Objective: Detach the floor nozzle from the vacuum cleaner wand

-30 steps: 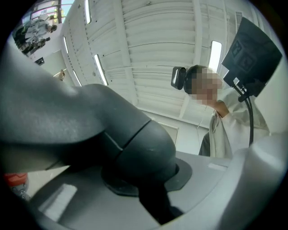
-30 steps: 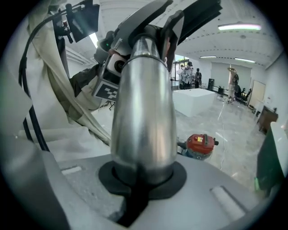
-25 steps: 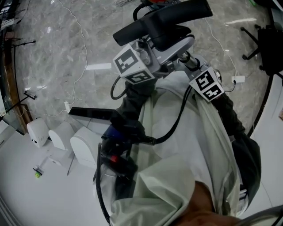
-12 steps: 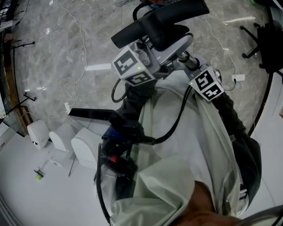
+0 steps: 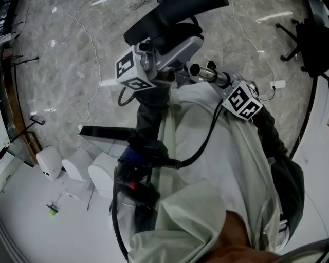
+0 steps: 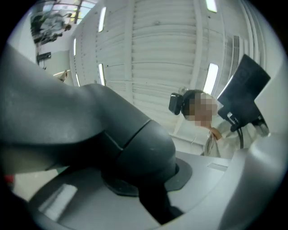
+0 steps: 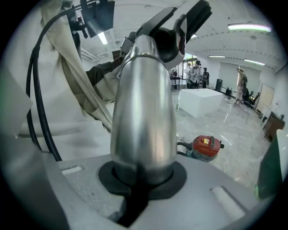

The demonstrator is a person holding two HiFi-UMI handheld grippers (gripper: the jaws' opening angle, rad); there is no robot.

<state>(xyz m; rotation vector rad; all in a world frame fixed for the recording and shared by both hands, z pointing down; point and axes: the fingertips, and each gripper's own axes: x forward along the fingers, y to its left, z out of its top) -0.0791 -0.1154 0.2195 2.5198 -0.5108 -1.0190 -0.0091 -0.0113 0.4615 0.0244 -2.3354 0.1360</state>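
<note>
In the head view my left gripper point(image 5: 165, 54), with its marker cube, is shut on the grey neck of the black floor nozzle point(image 5: 172, 14), held up in front of me. In the left gripper view that dark neck point(image 6: 135, 148) fills the space between the jaws of the left gripper point(image 6: 144, 182). My right gripper point(image 5: 220, 81) is shut on the silver wand point(image 5: 201, 73). The bare end of the wand shows beside the neck, and I cannot tell whether they still join. The right gripper view looks up the wand point(image 7: 144, 112) from the right gripper point(image 7: 141, 177) to the nozzle point(image 7: 191, 15).
My pale jacket point(image 5: 216, 169) and a black cable point(image 5: 203, 146) fill the middle. White rounded units point(image 5: 77, 164) stand on the floor at left, with thin cables over the marble. A chair base point(image 5: 300, 31) is at top right. A red machine point(image 7: 207, 146) sits on the floor.
The left gripper and the nozzle have swung up and to the left, away from the right gripper. More bare silver wand shows between them. The right gripper has hardly moved.
</note>
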